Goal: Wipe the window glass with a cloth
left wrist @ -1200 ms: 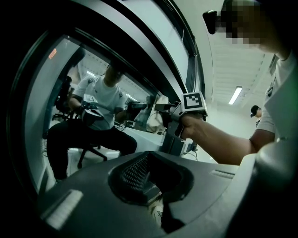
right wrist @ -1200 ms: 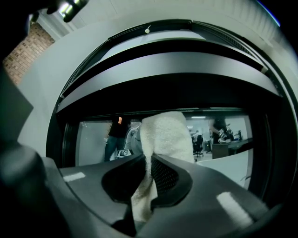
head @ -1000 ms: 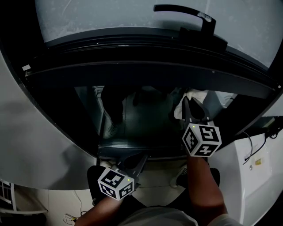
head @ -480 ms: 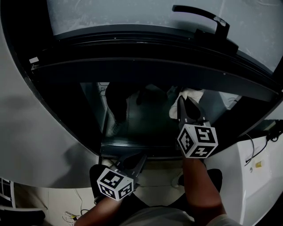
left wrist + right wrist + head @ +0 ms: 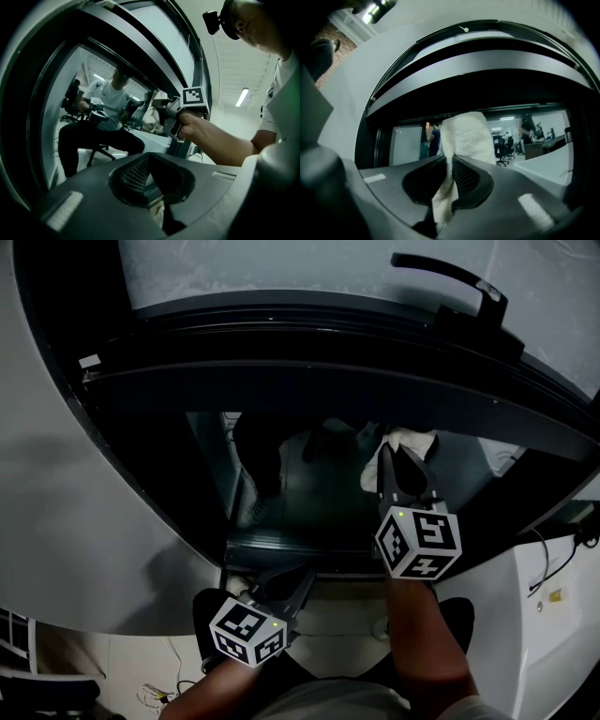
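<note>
A white cloth [image 5: 409, 442] is pinched in my right gripper [image 5: 401, 465], which is shut on it and presses it against the dark lower window glass [image 5: 309, 493] at its right side. In the right gripper view the cloth [image 5: 466, 136] sticks out past the jaws of that gripper [image 5: 451, 161], against the glass [image 5: 408, 145]. My left gripper [image 5: 286, 589] hangs low below the pane's bottom edge, shut with nothing in it. The left gripper view shows its own closed jaws [image 5: 149, 161], and the right gripper [image 5: 164, 110] with the cloth [image 5: 150, 117] up at the glass.
A thick dark window frame [image 5: 309, 381] runs above the pane, with a black handle [image 5: 455, 282] at the top right. A white curved wall [image 5: 84, 521] lies to the left and a white surface [image 5: 548, 615] to the right. The glass reflects a seated person [image 5: 101, 117].
The right gripper and cloth have slid to the left across the glass relative to the window handle. The left gripper has stayed low and shut.
</note>
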Demonstrator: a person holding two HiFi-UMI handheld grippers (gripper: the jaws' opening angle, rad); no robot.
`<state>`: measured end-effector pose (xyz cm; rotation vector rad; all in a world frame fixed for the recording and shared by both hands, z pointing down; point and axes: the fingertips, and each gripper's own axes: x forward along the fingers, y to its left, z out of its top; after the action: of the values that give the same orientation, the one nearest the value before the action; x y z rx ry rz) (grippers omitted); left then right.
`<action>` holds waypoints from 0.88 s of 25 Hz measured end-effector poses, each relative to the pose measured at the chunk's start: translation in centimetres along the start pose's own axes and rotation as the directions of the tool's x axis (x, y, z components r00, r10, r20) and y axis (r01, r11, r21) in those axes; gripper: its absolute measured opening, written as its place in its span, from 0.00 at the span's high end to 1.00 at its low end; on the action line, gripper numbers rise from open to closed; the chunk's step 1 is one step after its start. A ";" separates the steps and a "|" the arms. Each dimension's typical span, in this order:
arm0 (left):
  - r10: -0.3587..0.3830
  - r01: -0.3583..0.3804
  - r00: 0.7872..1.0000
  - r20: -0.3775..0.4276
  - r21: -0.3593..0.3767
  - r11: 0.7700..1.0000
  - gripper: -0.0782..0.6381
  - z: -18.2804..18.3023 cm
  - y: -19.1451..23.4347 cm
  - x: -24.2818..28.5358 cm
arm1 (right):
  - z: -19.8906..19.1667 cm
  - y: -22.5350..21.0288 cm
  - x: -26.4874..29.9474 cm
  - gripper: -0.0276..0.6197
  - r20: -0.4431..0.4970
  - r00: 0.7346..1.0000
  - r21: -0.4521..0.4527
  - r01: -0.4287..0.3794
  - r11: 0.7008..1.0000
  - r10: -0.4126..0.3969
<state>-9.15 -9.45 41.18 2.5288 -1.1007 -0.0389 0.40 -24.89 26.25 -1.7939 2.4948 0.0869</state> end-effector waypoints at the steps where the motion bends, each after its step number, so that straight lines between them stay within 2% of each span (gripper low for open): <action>1: 0.004 -0.004 1.000 -0.001 0.001 1.000 0.87 0.0 0.1 -0.2 | 0.0 0.2 0.1 0.90 0.004 1.000 0.003 0.001 1.000 -0.001; 14: 0.062 -0.062 0.998 0.000 0.005 0.998 0.87 0.2 1.8 -2.8 | 0.2 3.5 1.0 0.90 0.029 0.999 0.010 -0.037 0.999 0.036; 19: 0.083 -0.083 0.996 0.007 0.007 0.996 0.87 0.5 2.3 -3.7 | 0.1 5.2 1.5 0.90 0.033 0.997 0.008 -0.071 0.997 0.070; 22: 0.092 -0.092 0.996 0.006 0.007 0.996 0.87 0.5 2.5 -4.2 | -0.1 7.2 2.0 0.90 0.024 0.992 0.004 -0.120 0.993 0.120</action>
<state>-13.85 -8.14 41.09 2.4823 -1.2207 -0.0178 -7.03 -24.52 26.21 -1.6299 2.5820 0.1069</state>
